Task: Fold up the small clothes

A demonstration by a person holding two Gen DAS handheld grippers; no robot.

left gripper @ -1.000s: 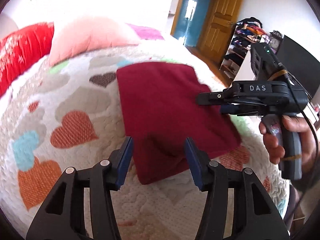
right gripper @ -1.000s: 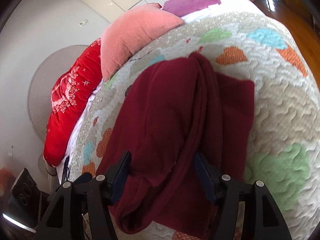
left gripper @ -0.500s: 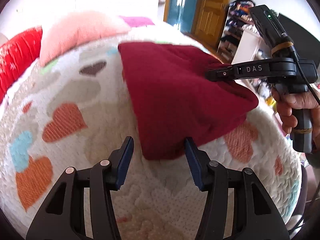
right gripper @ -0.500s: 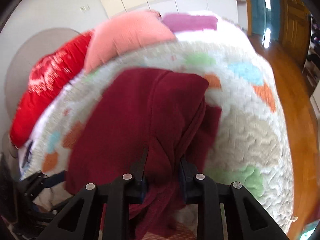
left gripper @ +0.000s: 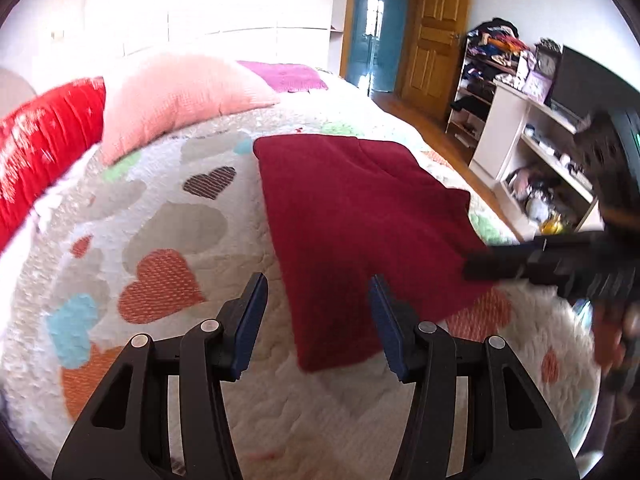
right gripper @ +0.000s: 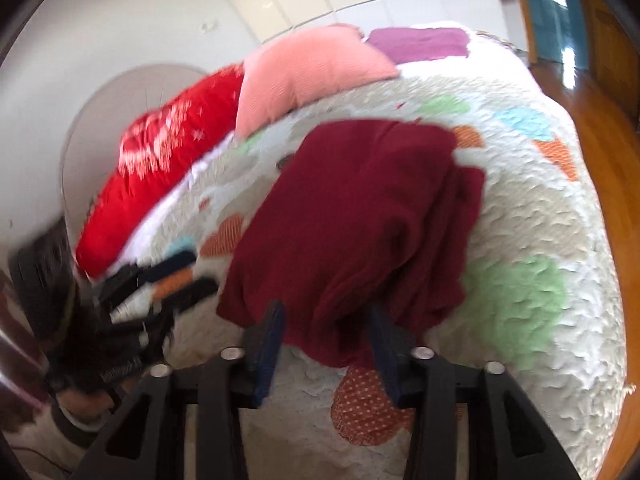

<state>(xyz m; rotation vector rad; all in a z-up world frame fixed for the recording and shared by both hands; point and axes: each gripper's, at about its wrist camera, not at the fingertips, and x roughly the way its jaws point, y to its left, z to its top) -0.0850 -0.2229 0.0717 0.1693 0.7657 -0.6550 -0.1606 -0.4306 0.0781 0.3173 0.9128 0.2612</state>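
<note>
A dark red garment lies folded on the heart-patterned quilt, and it shows bunched in the right wrist view. My left gripper is open and empty, hovering just in front of the garment's near edge. My right gripper is open, its jaws standing either side of the garment's near fold without gripping it. The right gripper also shows blurred at the garment's right edge in the left wrist view. The left gripper shows blurred at the left in the right wrist view.
A pink pillow, a red pillow and a purple cloth lie at the bed's head. White shelves with clutter and a wooden door stand to the right. The wooden floor borders the bed.
My right gripper was shut on the garment's fold half a second ago and has opened, letting the fold drop onto the bed. The left gripper stayed open and drew back slightly.
</note>
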